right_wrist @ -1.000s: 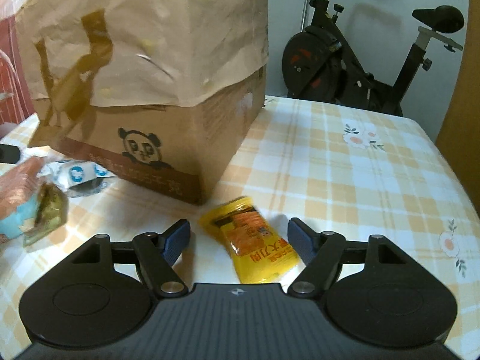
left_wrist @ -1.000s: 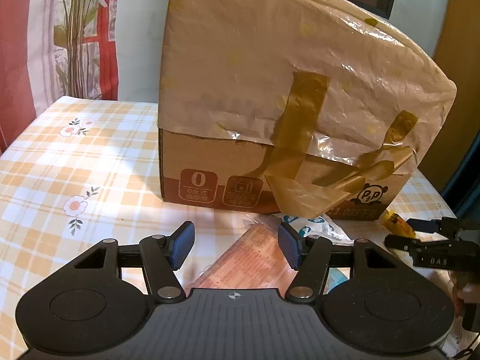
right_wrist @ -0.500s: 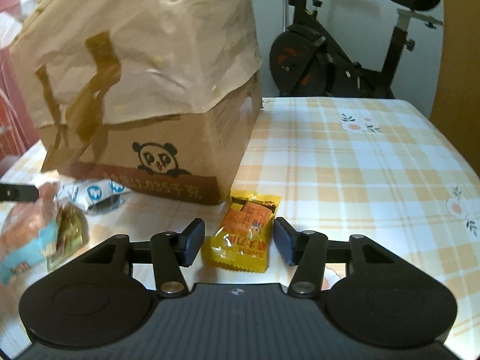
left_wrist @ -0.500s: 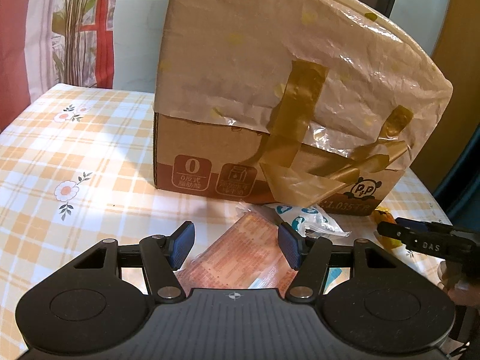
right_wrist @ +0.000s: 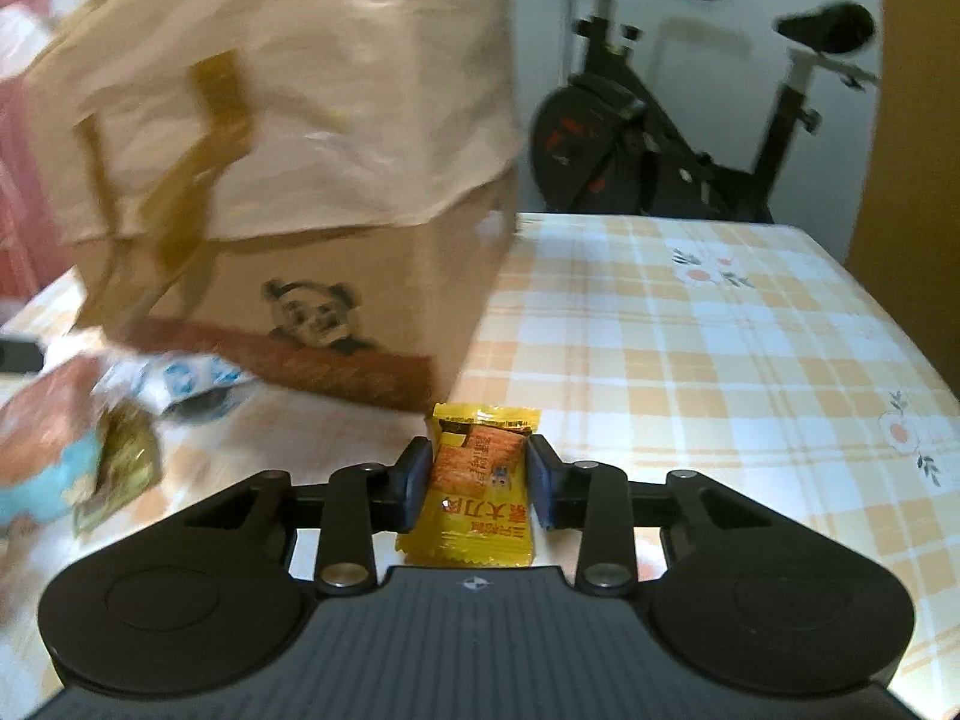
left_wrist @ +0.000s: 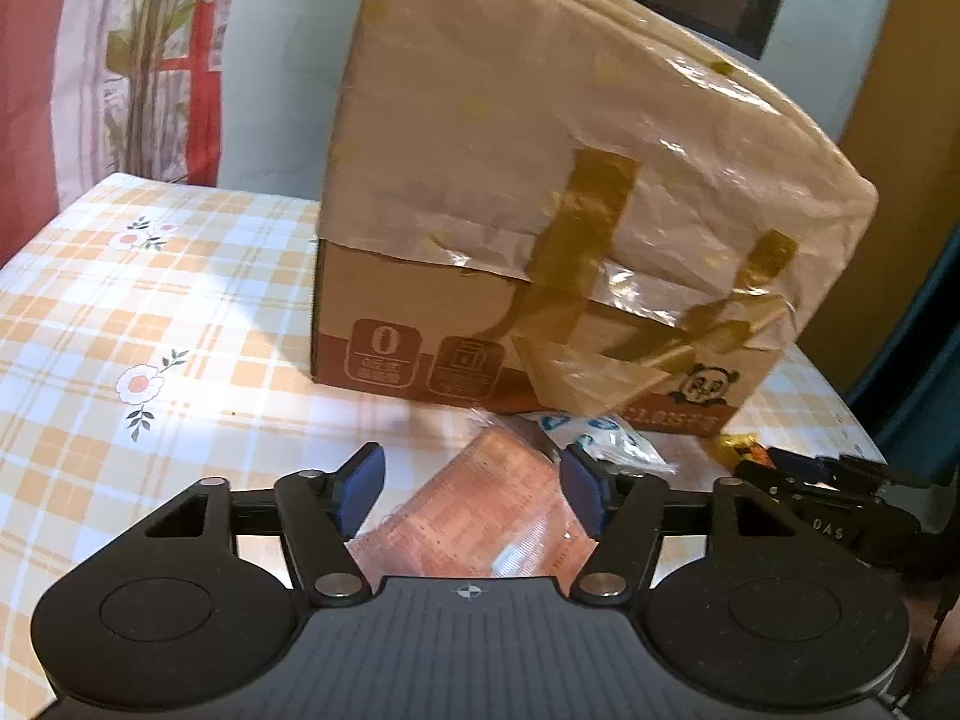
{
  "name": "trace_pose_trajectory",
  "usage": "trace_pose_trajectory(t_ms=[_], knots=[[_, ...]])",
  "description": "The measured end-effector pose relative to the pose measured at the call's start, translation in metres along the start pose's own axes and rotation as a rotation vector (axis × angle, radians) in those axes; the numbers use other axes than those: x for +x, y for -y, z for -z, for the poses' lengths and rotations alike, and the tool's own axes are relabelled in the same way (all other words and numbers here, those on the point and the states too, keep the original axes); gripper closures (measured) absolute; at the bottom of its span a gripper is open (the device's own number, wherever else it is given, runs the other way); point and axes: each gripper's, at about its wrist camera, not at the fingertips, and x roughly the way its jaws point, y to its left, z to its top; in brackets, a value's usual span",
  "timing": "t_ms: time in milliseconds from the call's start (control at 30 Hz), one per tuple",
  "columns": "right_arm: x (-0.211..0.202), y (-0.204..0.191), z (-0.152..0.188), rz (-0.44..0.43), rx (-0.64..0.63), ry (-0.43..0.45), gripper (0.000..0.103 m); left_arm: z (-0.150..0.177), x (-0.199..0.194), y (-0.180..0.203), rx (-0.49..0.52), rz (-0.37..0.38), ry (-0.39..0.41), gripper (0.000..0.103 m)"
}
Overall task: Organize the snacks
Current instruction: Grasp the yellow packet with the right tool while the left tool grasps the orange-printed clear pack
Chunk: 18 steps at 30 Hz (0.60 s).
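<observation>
Table: covered in an orange-and-white checked cloth with small printed flowers.

Cardboard box: stands upright near the middle of the table, a panda printed on its front lower corner; a crumpled brown paper bag with flat handles is draped over its top and upper sides.

Right gripper: its jaws have just been closing and now clamp a yellow snack packet from both sides, the pads pressing into the wrapper. The packet sits just in front of the box's near corner, its crimped top edge standing up between the fingers; whether its lower end touches the cloth cannot be told.

Left gripper: jaws stand wide and have just been opening a little further. An orange-pink snack packet lies on the cloth between and below the blue pads; the pads do not press on it.

Other snacks: 1 white wrapper with blue print lies against the foot of the box, beside the orange-pink packet; 1 olive-gold wrapper lies near them, blurred in the right wrist view.

Background: an exercise bike stands beyond the far edge of the table; a red and floral curtain hangs at the left.
</observation>
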Motion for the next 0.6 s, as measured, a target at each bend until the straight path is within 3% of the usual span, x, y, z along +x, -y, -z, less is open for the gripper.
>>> trace_pose_trajectory(t_ms=[167,467,600], knots=[[-0.010,-0.017,0.007,-0.037,-0.094,0.043,0.067,0.003,0.000,0.010,0.098,0.036,-0.015,0.026],[-0.007,0.001,0.004,-0.057,0.004,0.037,0.067,0.015,0.006,0.027,0.260,0.044,-0.054,0.015],[-0.007,0.000,0.004,-0.062,0.001,0.037,0.067,0.018,0.009,0.028,0.296,0.017,-0.054,0.014]])
